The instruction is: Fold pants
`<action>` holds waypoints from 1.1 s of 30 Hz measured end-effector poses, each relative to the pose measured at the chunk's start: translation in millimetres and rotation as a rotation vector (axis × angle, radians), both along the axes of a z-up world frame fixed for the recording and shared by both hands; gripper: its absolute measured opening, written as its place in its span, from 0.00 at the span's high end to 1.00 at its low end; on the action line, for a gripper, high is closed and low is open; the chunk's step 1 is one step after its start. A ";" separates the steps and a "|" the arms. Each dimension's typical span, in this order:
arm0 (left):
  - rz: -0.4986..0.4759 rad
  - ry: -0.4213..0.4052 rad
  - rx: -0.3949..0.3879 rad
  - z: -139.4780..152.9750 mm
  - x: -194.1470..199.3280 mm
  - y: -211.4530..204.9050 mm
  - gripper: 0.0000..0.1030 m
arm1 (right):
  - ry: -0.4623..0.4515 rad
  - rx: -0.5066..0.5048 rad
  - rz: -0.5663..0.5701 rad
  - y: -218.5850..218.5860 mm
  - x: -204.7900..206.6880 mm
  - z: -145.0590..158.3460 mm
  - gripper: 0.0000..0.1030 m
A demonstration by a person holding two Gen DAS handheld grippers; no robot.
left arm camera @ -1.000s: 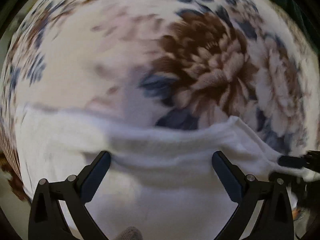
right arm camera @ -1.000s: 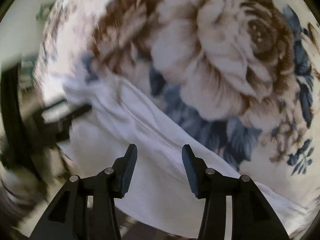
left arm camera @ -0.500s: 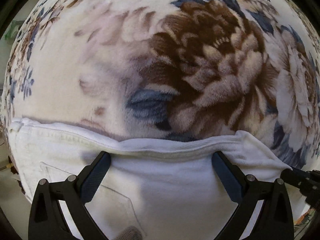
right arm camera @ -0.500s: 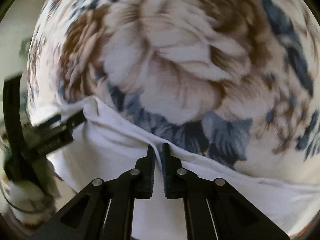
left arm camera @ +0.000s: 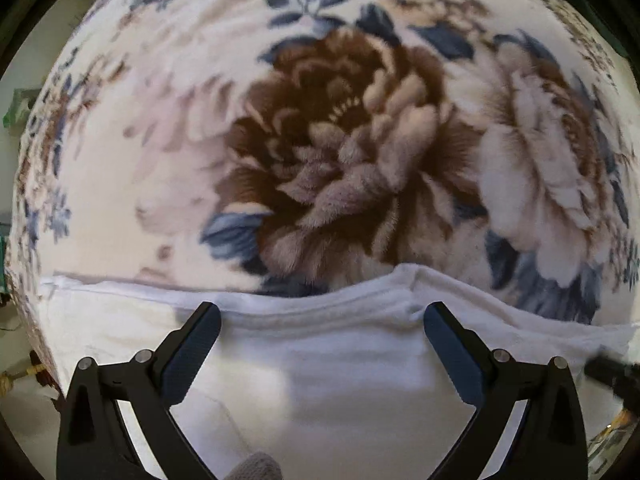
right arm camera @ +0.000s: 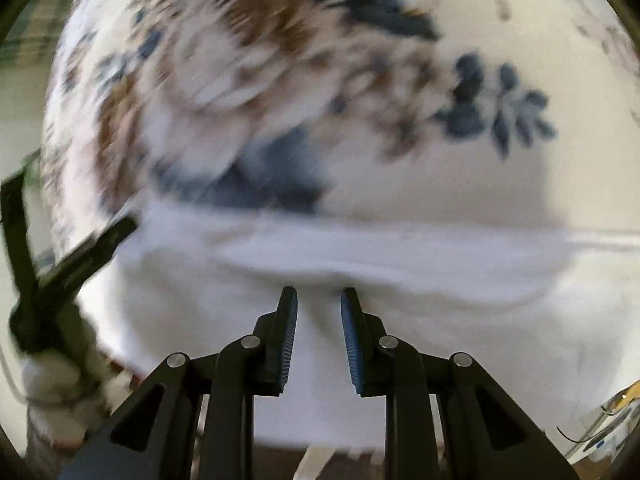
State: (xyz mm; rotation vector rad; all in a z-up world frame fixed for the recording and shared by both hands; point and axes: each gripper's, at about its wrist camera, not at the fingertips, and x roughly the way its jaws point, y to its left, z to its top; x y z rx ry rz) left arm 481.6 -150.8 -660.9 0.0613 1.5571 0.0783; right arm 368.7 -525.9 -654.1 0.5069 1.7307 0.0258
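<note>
Your white pants [left arm camera: 328, 364] lie on the floral blanket [left arm camera: 340, 152]. Left tongs [left arm camera: 322, 320] gape wide above the seamed edge; right tongs [right arm camera: 319, 308] stand slightly parted, empty. The cloth looks soft and limp, so pinch the thick seam.
</note>
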 end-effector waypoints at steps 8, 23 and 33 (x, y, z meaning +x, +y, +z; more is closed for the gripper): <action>0.030 -0.007 -0.029 -2.6 -14.6 10.6 0.00 | -0.017 -0.002 -0.019 -26.3 6.2 -3.1 0.76; -0.219 -0.087 -0.142 93.5 -108.6 -136.2 0.00 | -0.249 -0.182 -0.602 -233.5 -221.5 104.1 0.14; -0.325 -0.112 -0.137 71.6 -89.5 -263.7 0.00 | -0.209 -0.202 -0.439 -349.6 -165.1 31.2 0.33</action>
